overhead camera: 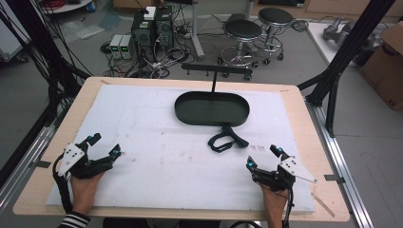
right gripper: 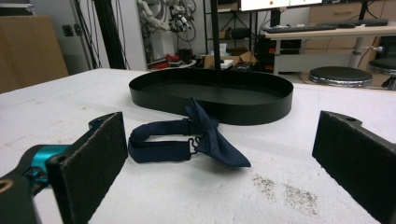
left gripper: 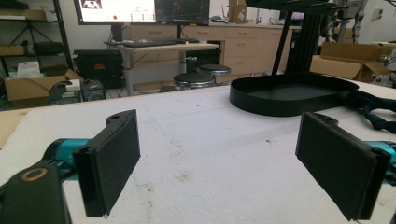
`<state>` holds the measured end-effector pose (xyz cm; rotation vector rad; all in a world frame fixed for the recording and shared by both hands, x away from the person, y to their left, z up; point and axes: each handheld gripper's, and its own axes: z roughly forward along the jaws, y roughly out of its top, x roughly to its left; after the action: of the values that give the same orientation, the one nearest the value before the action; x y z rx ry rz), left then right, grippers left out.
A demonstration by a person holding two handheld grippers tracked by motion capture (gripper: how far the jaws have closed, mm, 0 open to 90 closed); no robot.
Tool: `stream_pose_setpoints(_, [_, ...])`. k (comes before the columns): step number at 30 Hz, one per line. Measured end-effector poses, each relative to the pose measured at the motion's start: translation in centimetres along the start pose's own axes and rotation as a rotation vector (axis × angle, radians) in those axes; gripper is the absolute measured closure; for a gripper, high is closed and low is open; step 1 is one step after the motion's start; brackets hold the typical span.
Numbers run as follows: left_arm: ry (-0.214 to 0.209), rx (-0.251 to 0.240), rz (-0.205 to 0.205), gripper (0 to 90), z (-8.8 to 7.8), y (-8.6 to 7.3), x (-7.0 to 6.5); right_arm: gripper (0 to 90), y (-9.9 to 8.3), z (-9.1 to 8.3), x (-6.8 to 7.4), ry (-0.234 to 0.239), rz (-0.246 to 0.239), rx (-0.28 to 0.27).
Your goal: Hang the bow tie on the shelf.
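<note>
Since the bow tie [right gripper: 191, 140] lay just ahead of my right claw [overhead camera: 263, 156], resting against the near wall of the black oval tray [right gripper: 261, 109], I judged the best approach was to come in low and pinch it at the knot, where band and wings meet, so nothing would dangle. My right claw stood wide open, holding and touching nothing. My left claw [overhead camera: 105, 145], well off to the side, was also spread wide and empty.
</note>
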<state>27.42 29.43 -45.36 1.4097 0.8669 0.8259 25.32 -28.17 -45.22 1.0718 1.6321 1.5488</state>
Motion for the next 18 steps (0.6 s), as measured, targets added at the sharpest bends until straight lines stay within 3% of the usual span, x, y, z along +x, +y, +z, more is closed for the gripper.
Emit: stream_pose_setpoints(18, [0.000,0.001,-0.006,14.3,0.04,0.02,0.06,2.2,0.02,0.04,0.04,-0.001,-0.012,0.004])
